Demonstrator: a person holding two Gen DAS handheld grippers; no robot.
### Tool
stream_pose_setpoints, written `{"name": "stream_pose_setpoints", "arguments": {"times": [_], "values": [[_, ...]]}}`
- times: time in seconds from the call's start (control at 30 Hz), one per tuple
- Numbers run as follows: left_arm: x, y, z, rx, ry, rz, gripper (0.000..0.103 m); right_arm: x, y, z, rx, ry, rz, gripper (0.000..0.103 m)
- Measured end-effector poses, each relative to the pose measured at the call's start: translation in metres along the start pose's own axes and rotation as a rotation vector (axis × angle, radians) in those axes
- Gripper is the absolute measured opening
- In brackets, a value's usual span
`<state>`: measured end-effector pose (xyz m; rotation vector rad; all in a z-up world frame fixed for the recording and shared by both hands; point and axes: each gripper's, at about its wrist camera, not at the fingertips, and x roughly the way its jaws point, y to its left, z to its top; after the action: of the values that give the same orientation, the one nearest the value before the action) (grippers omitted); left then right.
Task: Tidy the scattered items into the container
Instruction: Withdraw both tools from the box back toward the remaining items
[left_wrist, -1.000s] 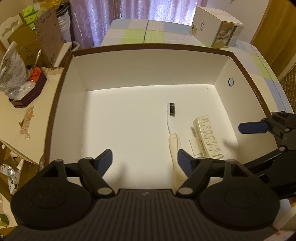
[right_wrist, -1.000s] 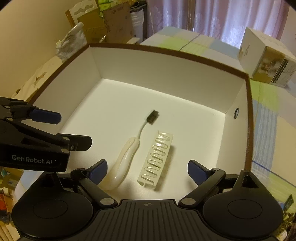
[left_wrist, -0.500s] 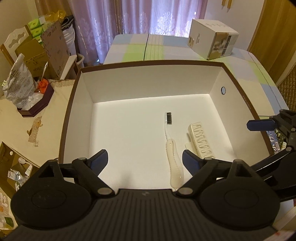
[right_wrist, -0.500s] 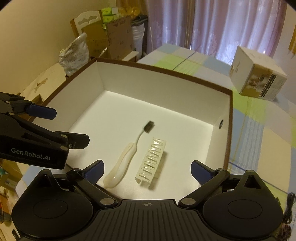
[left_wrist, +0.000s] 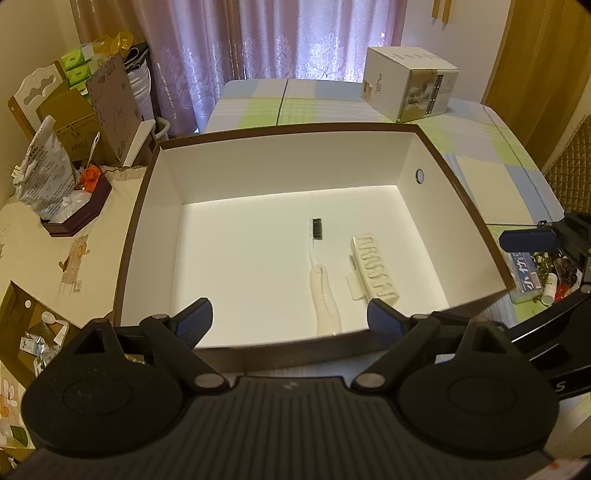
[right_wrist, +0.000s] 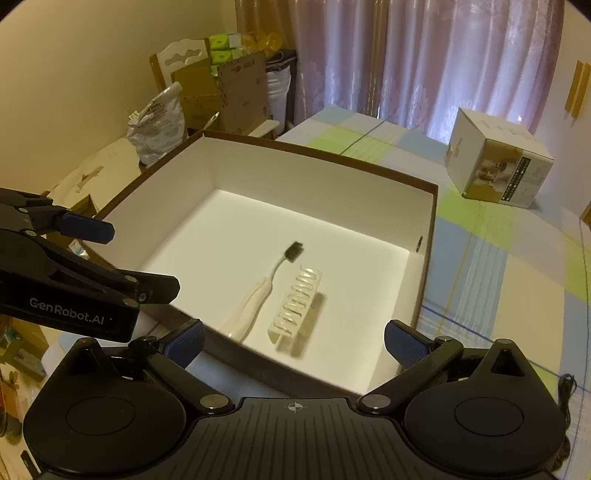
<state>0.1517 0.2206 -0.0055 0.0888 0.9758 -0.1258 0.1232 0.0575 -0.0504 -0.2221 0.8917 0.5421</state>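
Both jaws stand wide apart and empty: left gripper, right gripper. Compared with a second ago, both have pulled up and back from inside the box; its near wall, out of view then, now shows under the fingers. The retreat reads as a drop-off finished, next pick pending.

Box: large, white inside, brown rim, on the checked tablecloth. Two things lie on its floor, toward the near-right corner, unmoved over the last second: toothbrush, bristles pointing at the far wall, handle end near the near wall; clear comb-like rack just beside it on the right, apart or barely touching, cannot tell which.

Around: carton at the cloth's far edge, well apart from the box. Clutter off the box's right edge, beneath the right gripper's finger: a blue packet, small bits, too small to name. Likely the remaining scatter. Bags and cardboard on the left side table.

In the way: box's right wall between grippers and that clutter; each gripper's arm crowds the other's side.
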Motion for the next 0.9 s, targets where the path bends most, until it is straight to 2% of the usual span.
{"name": "stream_pose_setpoints", "arguments": {"times": [0.57, 0.9], "values": [[-0.025, -0.040, -0.024, -0.017, 0.000, 0.020, 0.090, -0.034, -0.021, -0.042, -0.013, 0.003, 0.030, 0.101], [-0.025, -0.077, -0.037, -0.023, 0.030, 0.021, 0.090, -0.055, -0.053, -0.071, 0.028, -0.014, 0.019, 0.101]]}}
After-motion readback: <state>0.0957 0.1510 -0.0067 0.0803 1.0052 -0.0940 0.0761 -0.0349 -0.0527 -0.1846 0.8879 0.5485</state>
